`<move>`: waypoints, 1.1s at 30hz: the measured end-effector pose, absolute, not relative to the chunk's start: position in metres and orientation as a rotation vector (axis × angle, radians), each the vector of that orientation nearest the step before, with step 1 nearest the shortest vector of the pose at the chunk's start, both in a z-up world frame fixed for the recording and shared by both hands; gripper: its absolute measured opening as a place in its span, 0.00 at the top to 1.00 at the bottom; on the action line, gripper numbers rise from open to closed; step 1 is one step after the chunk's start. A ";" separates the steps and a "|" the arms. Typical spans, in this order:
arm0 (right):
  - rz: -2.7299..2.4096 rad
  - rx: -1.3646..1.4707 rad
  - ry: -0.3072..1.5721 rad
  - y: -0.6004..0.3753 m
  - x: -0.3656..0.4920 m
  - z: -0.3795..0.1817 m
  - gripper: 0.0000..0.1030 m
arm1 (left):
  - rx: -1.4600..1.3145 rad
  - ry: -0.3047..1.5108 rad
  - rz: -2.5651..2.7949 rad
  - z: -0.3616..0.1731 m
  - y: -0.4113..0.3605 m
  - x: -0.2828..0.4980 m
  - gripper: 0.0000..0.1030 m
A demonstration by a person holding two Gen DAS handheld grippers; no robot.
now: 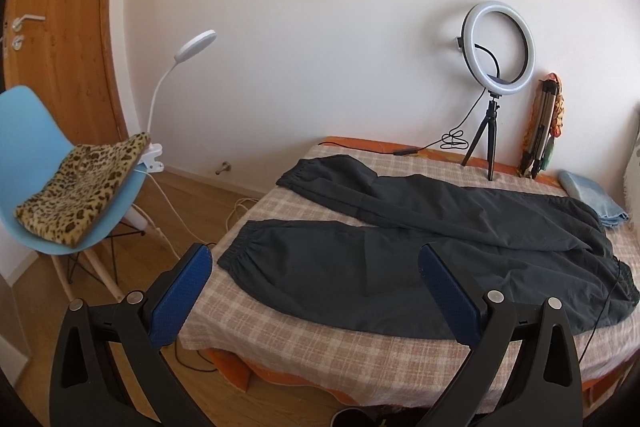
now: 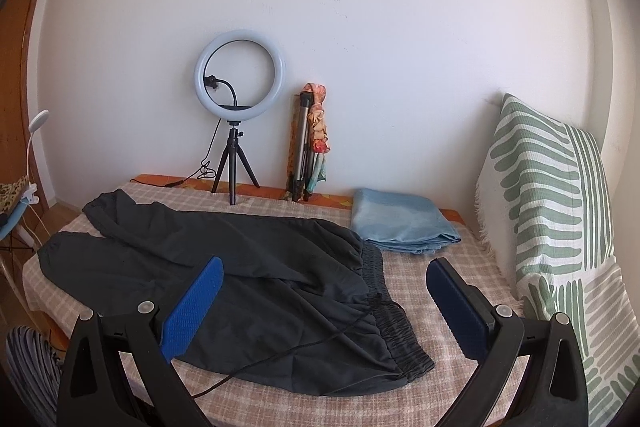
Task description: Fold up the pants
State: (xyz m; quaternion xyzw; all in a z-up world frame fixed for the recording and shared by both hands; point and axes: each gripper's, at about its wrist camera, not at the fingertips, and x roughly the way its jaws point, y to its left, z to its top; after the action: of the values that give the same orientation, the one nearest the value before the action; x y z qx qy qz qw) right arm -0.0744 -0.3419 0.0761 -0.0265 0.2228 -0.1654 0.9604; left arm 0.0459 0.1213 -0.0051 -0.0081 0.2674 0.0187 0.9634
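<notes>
Left claw (image 1: 316, 291) sits nearest the lens, pads spread wide, gripping nothing. Right claw (image 2: 324, 307) same: jaws apart, empty. Both hover at the near edge of the bed (image 1: 280, 343), above its checked cover, not touching cloth.

Black pants (image 1: 420, 259) lie flat and unfolded on the bed, legs splayed in a V. Long axis runs side to side across both views: cuffs to the person's left, waistband to the right. Near-leg cuff (image 1: 244, 239) lies just ahead of the left claw, slightly left of centre between the pads. Elastic waistband (image 2: 396, 327) lies between the right claw's pads, just ahead. So left claw is nearer the cuffs, right claw nearer the waist; likely first fold needs one leg brought over the other along that axis.

View differences: left wrist shows both cuffs clearly, plus blue chair (image 1: 36, 163) with a leopard cushion and door; waistband is foreshortened there. Right wrist shows the waistband and loose drawstring (image 2: 304, 347) trailing off the near edge, folded blue cloth (image 2: 400, 223) just beyond the waist, and striped pillow (image 2: 552, 207). Ring light (image 2: 240, 75) stands behind the pants in both.
</notes>
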 end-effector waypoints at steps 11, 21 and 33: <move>-0.136 -0.102 0.524 -0.343 0.031 0.081 0.00 | -0.051 0.593 0.028 0.001 0.121 0.109 0.00; 0.062 -0.157 0.623 -0.305 0.168 0.059 0.01 | 0.034 0.668 0.048 -0.007 0.118 0.186 0.00; 0.260 -0.279 0.747 -0.270 0.314 -0.015 0.06 | 0.014 0.824 0.019 -0.045 0.110 0.304 0.12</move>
State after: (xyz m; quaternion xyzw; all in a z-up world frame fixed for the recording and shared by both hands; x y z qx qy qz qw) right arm 0.3136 -0.2701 -0.0149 -0.1354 0.3627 0.1263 0.9133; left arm 0.3037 0.1101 -0.0447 0.0066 0.4006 0.0094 0.9162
